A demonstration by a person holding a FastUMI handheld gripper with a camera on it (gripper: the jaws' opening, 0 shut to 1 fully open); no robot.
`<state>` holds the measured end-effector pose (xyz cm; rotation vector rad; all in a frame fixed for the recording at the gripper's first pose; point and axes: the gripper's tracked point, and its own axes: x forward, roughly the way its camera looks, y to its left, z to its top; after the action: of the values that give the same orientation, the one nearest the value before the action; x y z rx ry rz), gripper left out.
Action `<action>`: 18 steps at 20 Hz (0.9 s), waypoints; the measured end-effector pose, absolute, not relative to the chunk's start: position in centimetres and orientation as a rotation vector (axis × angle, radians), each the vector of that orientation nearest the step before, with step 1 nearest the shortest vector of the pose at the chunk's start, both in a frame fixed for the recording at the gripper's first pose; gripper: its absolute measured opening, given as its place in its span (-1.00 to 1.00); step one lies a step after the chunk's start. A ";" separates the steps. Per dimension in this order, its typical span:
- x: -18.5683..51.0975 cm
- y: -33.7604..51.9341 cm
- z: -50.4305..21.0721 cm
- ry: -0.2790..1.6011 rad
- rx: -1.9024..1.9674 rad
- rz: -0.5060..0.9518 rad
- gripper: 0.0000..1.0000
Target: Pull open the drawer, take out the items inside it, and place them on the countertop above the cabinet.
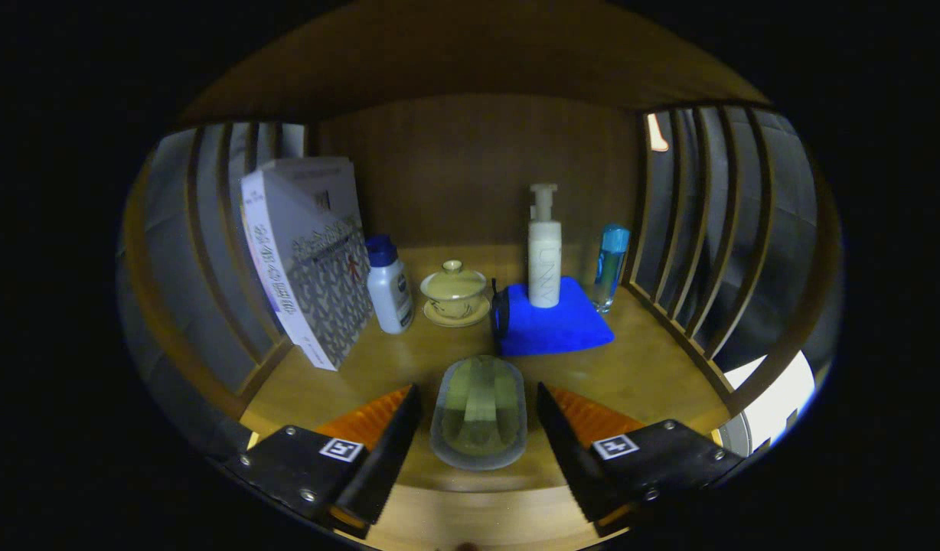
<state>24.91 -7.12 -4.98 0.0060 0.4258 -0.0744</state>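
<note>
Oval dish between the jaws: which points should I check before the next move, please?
1. Jaws open: ok, wide apart.
2. Jaws clear of the oval dish: ok, a gap shows on each side.
3. Oval dish flat on the countertop: ok.
4. Lidded cup and blue cloth apart from the dish: ok, both stand beyond it.
5. Drawer emptied: cannot tell.

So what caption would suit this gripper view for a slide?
Open gripper straddling an oval dish on a cluttered wooden countertop.
</note>
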 end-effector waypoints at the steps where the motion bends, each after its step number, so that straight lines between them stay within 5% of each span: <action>1: 23.8 -7.3 -3.7 0.377 0.009 -0.075 0.89; 10: 10.1 -10.2 5.1 0.007 0.082 -0.064 0.88; 18: -1.1 -6.0 2.0 -0.110 0.094 0.040 0.87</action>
<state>-1.12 -6.03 2.02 0.0940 -0.1103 0.0402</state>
